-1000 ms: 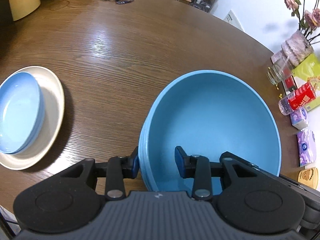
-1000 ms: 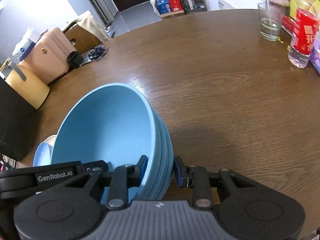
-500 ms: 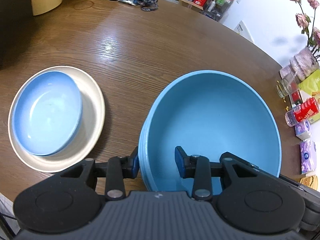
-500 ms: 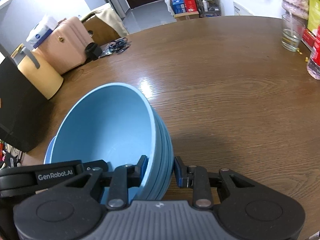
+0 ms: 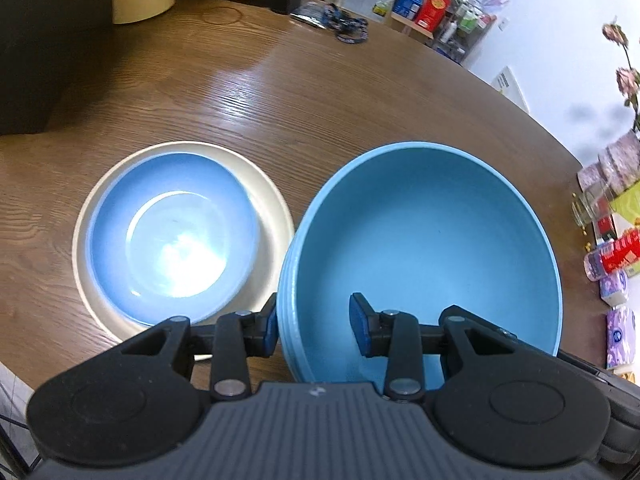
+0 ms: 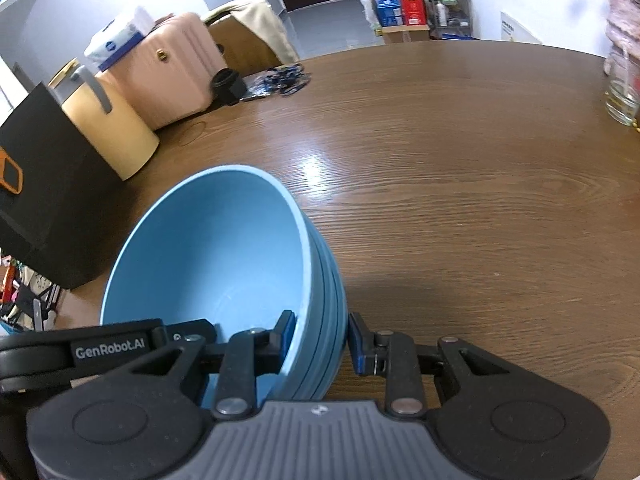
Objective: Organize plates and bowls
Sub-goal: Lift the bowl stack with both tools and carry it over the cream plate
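A stack of several nested blue bowls (image 5: pixel 420 248) hangs above the brown wooden table (image 5: pixel 320 92), held from both sides. My left gripper (image 5: pixel 314 328) is shut on its left rim, one pad outside the wall and one inside. My right gripper (image 6: pixel 320 338) is shut on the opposite rim of the same stack (image 6: pixel 208 248). Just left of the stack, a shallow light-blue dish (image 5: pixel 176 236) rests in a cream plate (image 5: pixel 276 208) on the table. The stack's rim overlaps the plate's right edge in the left wrist view.
A black bag (image 6: pixel 44 184), a yellow cylinder (image 6: pixel 108 132) and a pink suitcase (image 6: pixel 168 68) line the table's far left. Dark lanyards (image 6: pixel 284 78) lie at the back. A glass (image 6: pixel 622 96), a red-labelled bottle (image 5: pixel 612 258) and tissue packs (image 5: pixel 620 336) crowd the right edge.
Both grippers have carried the bowl stack sideways toward the cream plate. In the left wrist view the plate has slid from the far left to right beside the stack.
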Tool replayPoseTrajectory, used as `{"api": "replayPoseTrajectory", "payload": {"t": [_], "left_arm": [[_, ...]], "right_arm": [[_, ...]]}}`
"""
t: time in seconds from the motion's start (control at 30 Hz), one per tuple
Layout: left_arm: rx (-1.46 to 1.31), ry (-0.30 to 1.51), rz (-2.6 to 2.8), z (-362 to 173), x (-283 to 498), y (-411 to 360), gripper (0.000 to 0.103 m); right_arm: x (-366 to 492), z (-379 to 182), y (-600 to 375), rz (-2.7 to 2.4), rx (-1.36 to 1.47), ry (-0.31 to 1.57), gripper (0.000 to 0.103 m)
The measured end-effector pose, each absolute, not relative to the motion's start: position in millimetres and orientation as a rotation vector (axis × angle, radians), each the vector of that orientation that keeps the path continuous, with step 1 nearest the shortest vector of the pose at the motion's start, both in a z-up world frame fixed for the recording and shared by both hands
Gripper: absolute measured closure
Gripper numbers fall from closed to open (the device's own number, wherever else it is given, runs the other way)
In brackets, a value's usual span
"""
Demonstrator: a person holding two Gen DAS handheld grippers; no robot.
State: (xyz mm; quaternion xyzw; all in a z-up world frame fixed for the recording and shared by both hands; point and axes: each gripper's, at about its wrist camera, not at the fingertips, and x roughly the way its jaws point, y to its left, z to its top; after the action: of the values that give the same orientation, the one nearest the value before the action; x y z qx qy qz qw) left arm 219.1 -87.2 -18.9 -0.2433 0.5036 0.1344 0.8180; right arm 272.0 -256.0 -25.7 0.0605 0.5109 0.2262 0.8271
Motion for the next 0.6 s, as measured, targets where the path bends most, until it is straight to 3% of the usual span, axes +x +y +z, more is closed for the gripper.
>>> {"api": "replayPoseTrajectory", "payload": {"t": [0.6], "left_arm": [[-0.561, 1.053, 0.379, -17.9, 198.3, -1.6, 0.067]], "right_arm": [[267.2, -23.1, -158.3, 0.571, 0.091, 1.099, 0.076]]}}
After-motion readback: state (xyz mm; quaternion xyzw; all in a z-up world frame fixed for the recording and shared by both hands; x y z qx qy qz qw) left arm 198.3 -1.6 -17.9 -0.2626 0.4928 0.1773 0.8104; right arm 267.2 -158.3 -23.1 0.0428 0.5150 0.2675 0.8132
